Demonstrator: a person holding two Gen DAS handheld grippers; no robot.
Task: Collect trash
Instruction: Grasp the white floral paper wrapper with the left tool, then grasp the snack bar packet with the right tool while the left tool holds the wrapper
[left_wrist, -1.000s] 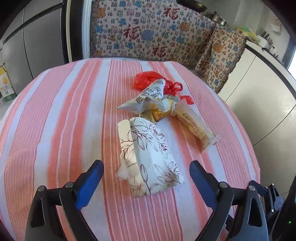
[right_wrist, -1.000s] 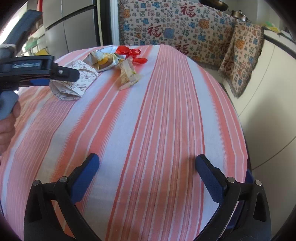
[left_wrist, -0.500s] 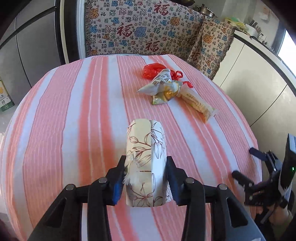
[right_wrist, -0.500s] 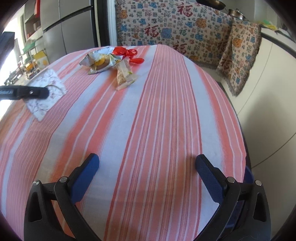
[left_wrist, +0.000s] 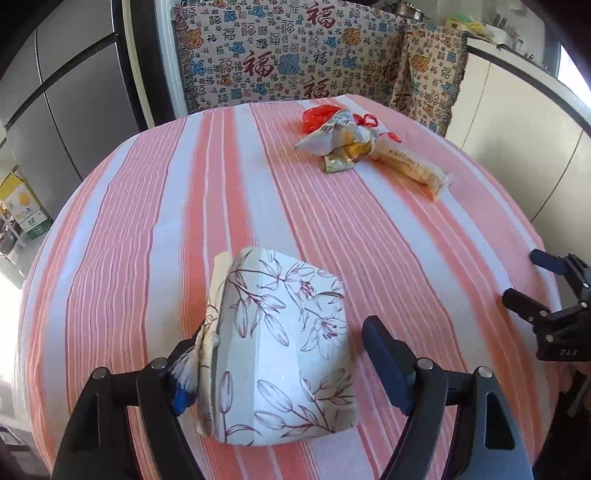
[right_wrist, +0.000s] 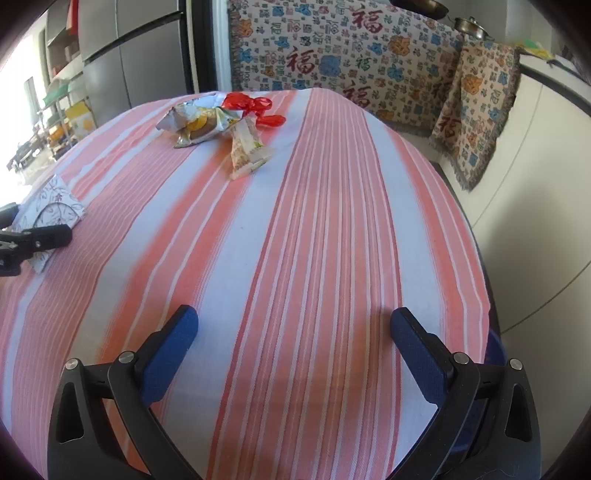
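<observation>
The floral tissue pack (left_wrist: 284, 347) sits low centre on the striped tablecloth (left_wrist: 258, 206), between the left gripper (left_wrist: 280, 365), whose jaws are opening; its right pad stands clear. The right gripper (right_wrist: 291, 354) hangs wide, empty. Best let go fully before lifting away.

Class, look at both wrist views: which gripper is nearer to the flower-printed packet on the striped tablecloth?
Left. The left gripper has the flower-printed packet between its opening jaws; the right gripper waits open over bare tablecloth, well apart from it.
</observation>
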